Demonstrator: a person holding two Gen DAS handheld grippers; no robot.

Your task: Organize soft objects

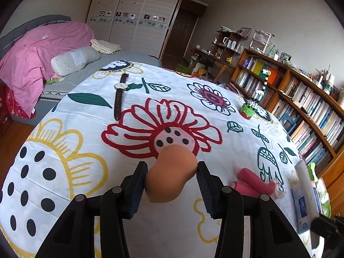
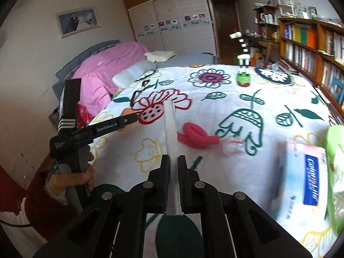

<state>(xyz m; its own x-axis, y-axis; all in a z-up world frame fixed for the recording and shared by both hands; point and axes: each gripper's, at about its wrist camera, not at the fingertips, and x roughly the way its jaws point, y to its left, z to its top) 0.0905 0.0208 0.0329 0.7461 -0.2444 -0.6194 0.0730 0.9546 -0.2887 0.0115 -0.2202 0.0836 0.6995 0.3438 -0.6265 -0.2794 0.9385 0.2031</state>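
Observation:
My left gripper [image 1: 172, 178] is shut on a tan makeup sponge [image 1: 169, 174] and holds it above the floral cloth [image 1: 75, 142]. It also shows in the right wrist view [image 2: 131, 118], with the sponge [image 2: 126, 111] mostly hidden behind it. My right gripper [image 2: 173, 165] is shut on a flat white pack [image 2: 171, 133] seen edge-on, which stands up between the fingers. Pink foam hair rollers [image 1: 253, 182] lie on the cloth to the right of the left gripper; they also show in the right wrist view [image 2: 195, 136].
A wristwatch [image 1: 120, 94] lies at the far left of the cloth. A zebra toy on a green base [image 2: 243, 71] stands at the back. A tissue pack [image 2: 305, 178] and a green bag [image 2: 336, 172] lie at the right. Bookshelves [image 1: 301, 99] run along the right, a bed [image 1: 43, 53] at left.

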